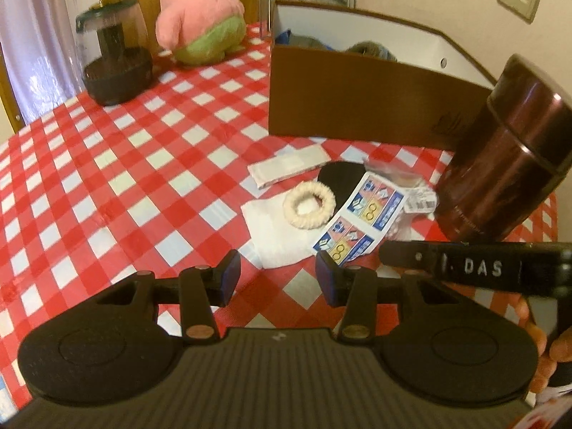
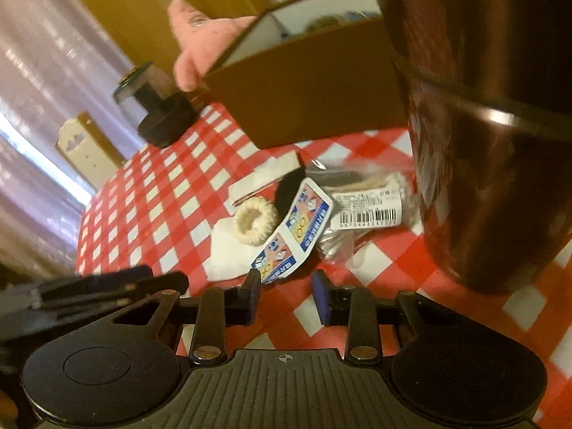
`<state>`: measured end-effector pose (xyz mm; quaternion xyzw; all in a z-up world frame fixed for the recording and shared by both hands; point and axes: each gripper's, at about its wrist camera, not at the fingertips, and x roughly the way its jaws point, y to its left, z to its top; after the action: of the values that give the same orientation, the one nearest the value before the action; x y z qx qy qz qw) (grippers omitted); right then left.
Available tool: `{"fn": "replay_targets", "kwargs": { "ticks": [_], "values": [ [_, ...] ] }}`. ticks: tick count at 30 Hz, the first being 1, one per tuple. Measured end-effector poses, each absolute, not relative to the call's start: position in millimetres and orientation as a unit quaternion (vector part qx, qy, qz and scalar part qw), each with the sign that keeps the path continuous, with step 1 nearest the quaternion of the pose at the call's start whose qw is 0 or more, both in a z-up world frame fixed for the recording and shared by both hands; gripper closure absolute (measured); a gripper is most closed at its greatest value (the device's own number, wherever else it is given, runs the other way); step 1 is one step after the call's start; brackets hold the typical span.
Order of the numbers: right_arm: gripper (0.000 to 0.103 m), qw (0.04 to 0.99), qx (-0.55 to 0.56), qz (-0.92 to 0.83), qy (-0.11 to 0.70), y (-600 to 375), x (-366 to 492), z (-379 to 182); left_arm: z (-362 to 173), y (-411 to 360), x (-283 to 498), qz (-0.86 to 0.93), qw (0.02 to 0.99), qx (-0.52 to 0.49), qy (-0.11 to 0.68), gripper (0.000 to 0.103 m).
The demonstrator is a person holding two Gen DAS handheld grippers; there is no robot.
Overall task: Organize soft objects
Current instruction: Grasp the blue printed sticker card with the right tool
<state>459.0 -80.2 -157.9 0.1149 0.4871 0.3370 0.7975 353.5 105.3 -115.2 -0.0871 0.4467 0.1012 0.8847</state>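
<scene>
Left wrist view. Brown cardboard box with white inside (image 1: 357,107), upper centre, open top; some soft things, grey and blue, already lie in it, half hidden by its front wall. That part of the job looks done. Left out, centre right of the frame, a small heap on the red-and-white checked tablecloth (image 1: 125,164): cream ribbed fabric ring, like a scrunchie (image 1: 309,206), lying on a folded white cloth (image 1: 275,236); a flat white pad (image 1: 289,165) above it; a round black soft piece (image 1: 339,178) partly under a printed blue-and-white card (image 1: 361,221). Pink and green plush toy (image 1: 200,18) sits upper left, well apart from the box. By my judgement the sorting is partway, with the heap and the plush left. Left gripper (image 1: 278,278), lower centre, fingers apart, nothing between them, above bare cloth just below the white cloth. Dark brown glossy canister (image 1: 507,164) at the right edge.

Right wrist view. The same heap, centre of the frame; the ring looks soft and ribbed, its hole showing. A clear plastic packet with a barcode label (image 2: 364,211) lies beside the card. Right gripper (image 2: 286,296), lower centre, fingers parted, empty, just short of the card's lower corner.
</scene>
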Motion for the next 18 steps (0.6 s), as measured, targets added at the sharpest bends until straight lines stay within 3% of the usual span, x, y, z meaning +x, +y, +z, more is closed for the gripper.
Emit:
{"fn": "replay_targets", "kwargs": {
  "ticks": [10,18],
  "values": [
    [0.071,0.788,0.176,0.32,0.495,-72,477,-185,-137,114,362,0.098,0.873,-0.102,0.466,0.061],
    [0.082,0.794,0.184,0.324,0.48,-67,476,-191,-142,116,365,0.097,0.87,-0.108,0.471,0.062]
  ]
}}
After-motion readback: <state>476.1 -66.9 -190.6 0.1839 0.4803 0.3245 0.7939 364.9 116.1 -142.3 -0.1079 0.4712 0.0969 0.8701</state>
